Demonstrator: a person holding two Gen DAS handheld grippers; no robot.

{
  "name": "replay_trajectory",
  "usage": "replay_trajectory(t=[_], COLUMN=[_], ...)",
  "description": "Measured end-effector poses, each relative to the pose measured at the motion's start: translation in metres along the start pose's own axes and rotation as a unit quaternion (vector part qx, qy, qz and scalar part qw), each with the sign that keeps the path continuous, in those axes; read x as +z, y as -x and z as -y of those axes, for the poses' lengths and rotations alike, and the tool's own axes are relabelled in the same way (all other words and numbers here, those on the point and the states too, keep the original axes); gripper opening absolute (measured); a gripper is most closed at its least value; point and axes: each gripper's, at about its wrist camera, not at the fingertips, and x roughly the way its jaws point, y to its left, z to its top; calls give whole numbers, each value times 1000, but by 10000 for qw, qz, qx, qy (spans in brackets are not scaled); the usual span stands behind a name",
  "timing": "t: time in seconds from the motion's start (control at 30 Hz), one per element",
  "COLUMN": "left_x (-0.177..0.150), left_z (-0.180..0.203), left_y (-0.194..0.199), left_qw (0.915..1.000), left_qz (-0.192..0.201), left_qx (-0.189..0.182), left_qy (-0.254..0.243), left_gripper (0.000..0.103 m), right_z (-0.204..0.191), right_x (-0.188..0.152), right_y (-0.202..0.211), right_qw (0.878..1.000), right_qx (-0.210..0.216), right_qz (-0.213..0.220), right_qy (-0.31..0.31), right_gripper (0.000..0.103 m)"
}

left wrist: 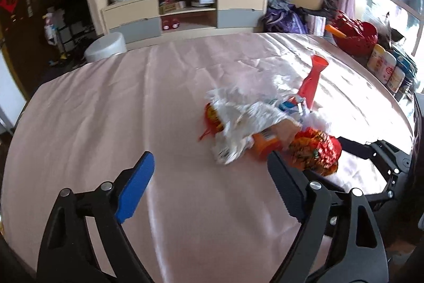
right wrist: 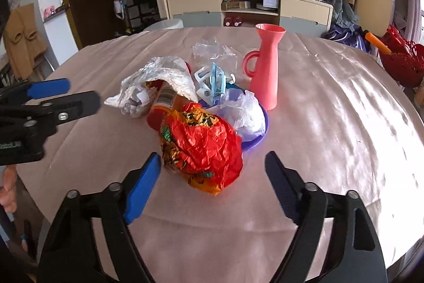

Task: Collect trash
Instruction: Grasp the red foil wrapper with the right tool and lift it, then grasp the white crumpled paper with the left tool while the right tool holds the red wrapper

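Observation:
A heap of trash lies on the pink tablecloth: a crumpled red and orange wrapper, a white plastic bag with an orange bottle sticking out, a pale bag on a purple plate, blue-white packaging and clear plastic. My right gripper is open, its jaws either side of the red wrapper's near end. My left gripper is open and empty, just short of the heap; it also shows at the left of the right wrist view.
A pink vase stands upright right behind the heap. A red basket and several jars sit at the table's right edge. A grey stool and a TV cabinet stand beyond the table.

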Motion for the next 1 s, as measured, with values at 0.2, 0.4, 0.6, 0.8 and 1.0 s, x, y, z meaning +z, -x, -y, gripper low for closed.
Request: replay_trajectory(t=[0.2, 0.4, 0.6, 0.8, 1.0], left_x=[14, 21, 29, 35, 37], left_z=[22, 36, 41, 41, 38], left_y=[-16, -32, -49, -55, -28], left_qw=[9994, 9988, 9985, 9973, 9978], left_qz=[-6, -40, -158, -298, -16], left_qx=[-212, -235, -246, -498, -485], left_qy=[-259, -437, -465, -457, -449], left_gripper=[80, 80, 66, 6, 0], right_z=[2, 12, 25, 30, 27], right_x=[-3, -10, -10, -10, -11], right_y=[5, 20, 25, 26, 40], right_qw=[9999, 9999, 9999, 9998, 9998], right_qx=[91, 141, 133, 159, 182], right_qz=[-1, -31, -59, -80, 12], right_qy=[56, 20, -55, -119, -106], right_gripper=[43, 42, 42, 42, 42])
